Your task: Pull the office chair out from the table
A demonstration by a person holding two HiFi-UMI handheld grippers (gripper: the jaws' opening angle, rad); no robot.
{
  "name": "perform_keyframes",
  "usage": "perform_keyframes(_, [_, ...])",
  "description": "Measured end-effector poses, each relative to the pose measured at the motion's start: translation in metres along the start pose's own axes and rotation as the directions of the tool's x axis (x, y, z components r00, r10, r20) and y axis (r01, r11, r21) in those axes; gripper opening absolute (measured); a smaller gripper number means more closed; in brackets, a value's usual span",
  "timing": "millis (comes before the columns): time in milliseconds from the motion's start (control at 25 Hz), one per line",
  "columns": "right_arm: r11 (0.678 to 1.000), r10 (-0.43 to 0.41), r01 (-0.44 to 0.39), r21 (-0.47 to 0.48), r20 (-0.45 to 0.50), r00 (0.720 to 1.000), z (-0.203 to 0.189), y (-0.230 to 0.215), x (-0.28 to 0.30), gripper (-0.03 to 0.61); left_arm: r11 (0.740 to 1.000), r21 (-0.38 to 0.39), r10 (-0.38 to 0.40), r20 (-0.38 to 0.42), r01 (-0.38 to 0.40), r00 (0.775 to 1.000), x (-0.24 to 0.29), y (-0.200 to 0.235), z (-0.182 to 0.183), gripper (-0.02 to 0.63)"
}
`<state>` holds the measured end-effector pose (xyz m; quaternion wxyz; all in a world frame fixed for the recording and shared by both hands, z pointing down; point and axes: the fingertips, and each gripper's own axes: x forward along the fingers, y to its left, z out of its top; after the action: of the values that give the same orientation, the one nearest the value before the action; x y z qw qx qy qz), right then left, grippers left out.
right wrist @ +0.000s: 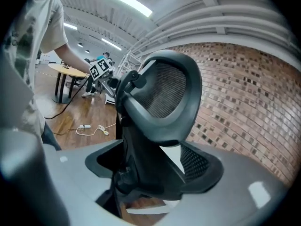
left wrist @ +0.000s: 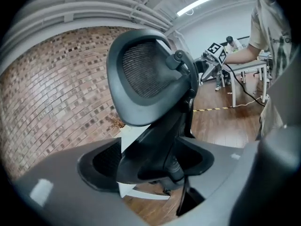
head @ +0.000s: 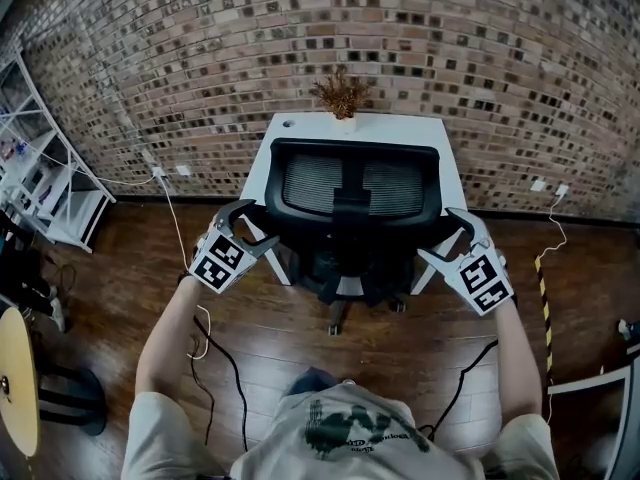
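Note:
The black office chair [head: 350, 190] with a mesh back stands tucked under the white table [head: 300, 133], its back toward me. My left gripper [head: 256, 226] is at the chair back's left edge and my right gripper [head: 442, 236] at its right edge. Both are open, with their jaws spread wide toward the chair's sides. In the left gripper view the mesh back [left wrist: 146, 72] rises close ahead and the dark lower back frame [left wrist: 155, 164] lies between the grey fingers [left wrist: 56, 192]. The right gripper view mirrors this, with the mesh back [right wrist: 164, 91] close ahead. I see no pad pressing on the chair.
A brick wall [head: 200, 58] runs behind the table, which carries a dried plant [head: 340, 96]. A white shelf rack [head: 50, 173] stands at the left and a round wooden table [head: 18, 383] at the near left. Cables [head: 215, 358] trail over the wooden floor, and striped tape [head: 545, 298] marks the right.

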<state>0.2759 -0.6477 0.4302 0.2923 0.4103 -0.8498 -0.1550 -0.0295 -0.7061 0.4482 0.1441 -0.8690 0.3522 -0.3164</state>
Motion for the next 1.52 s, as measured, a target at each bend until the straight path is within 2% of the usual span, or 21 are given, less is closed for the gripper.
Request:
perform_keyframes(200, [0.997, 0.046, -0.050, -0.052, -0.067, 0.997, -0.010, -0.010, 0.020, 0.367, 0.996, 0.077, -0.032, -0.092, 0.039, 0.995, 0.020, 0.010, -0.012, 0.359])
perform_keyframes(400, [0.990, 0.108, -0.119, -0.080, -0.128, 0.986, -0.020, -0.009, 0.037, 0.367, 0.985, 0.142, -0.080, -0.137, 0.100, 0.987, 0.045, 0.007, -0.007, 0.373])
perform_keyframes(560, [0.979, 0.131, -0.155, -0.131, -0.179, 0.975, -0.028, -0.010, 0.056, 0.367, 0.953, 0.263, -0.094, -0.215, 0.150, 0.972, 0.061, -0.001, -0.010, 0.365])
perform_keyframes(680, [0.976, 0.124, -0.153, -0.155, -0.179, 0.976, -0.027, -0.012, 0.059, 0.360, 0.921, 0.323, -0.123, -0.285, 0.216, 0.951, 0.062, -0.002, -0.015, 0.304])
perform_keyframes(800, [0.973, 0.132, -0.161, -0.163, -0.178, 0.975, -0.026, -0.012, 0.058, 0.347, 0.912, 0.335, -0.138, -0.295, 0.238, 0.945, 0.060, -0.002, -0.015, 0.288])
perform_keyframes(1320, [0.962, 0.095, -0.148, -0.230, -0.227, 0.969, -0.035, -0.003, 0.057, 0.313, 0.913, 0.347, -0.117, -0.278, 0.213, 0.954, 0.054, -0.008, -0.019, 0.278])
perform_keyframes(1520, [0.962, 0.087, -0.147, -0.229, -0.253, 0.964, -0.037, 0.005, 0.049, 0.305, 0.908, 0.345, -0.136, -0.292, 0.237, 0.947, 0.048, -0.016, -0.019, 0.273])
